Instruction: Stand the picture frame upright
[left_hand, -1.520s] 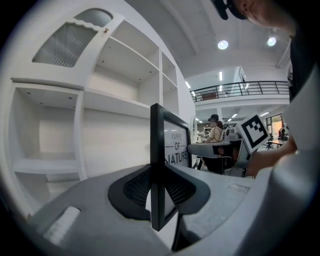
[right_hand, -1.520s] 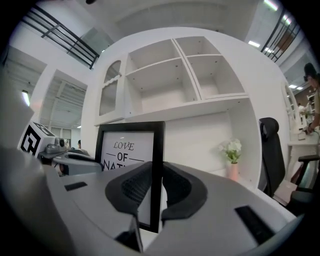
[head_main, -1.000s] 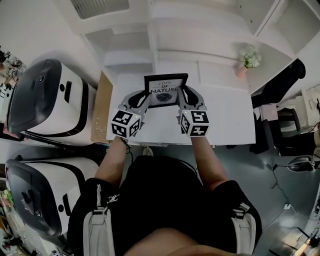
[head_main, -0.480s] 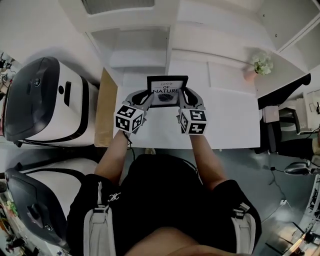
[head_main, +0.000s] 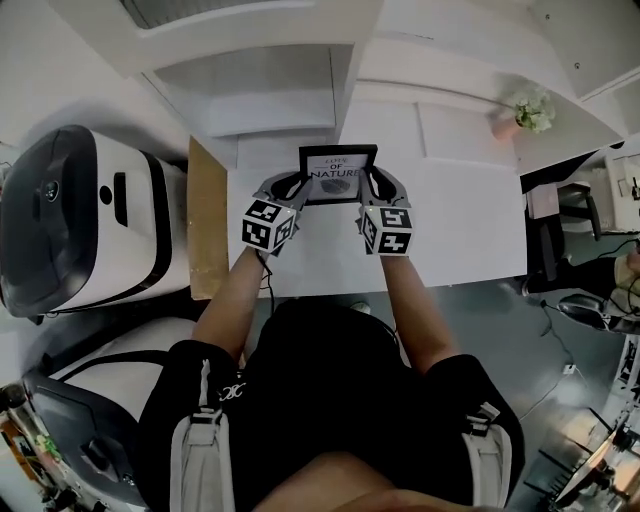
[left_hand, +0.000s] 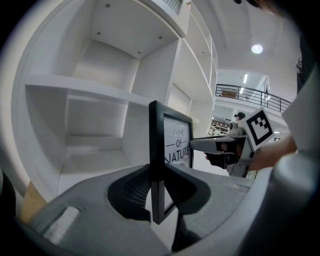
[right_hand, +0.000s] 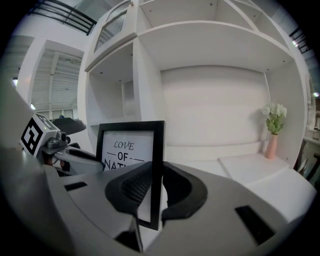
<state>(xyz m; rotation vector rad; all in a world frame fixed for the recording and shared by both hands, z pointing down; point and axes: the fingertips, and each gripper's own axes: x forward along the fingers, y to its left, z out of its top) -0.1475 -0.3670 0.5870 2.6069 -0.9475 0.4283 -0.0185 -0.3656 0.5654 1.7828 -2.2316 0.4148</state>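
A black picture frame with a white print reading "LOVE OF NATURE" is held nearly upright above the white table, near its far edge. My left gripper is shut on the frame's left edge. My right gripper is shut on the frame's right edge. In each gripper view the frame edge sits pinched between the dark pads. The frame's bottom edge is hidden behind the jaws, so I cannot tell whether it touches the table.
White open shelves rise just behind the table. A pink vase with white flowers stands at the back right, also in the right gripper view as the vase. A cardboard panel leans at the table's left side, beside large white machines.
Both grippers carried the frame slightly farther from me toward the shelves, still gripping its two side edges. The head camera shifted, so the scene slid in view.
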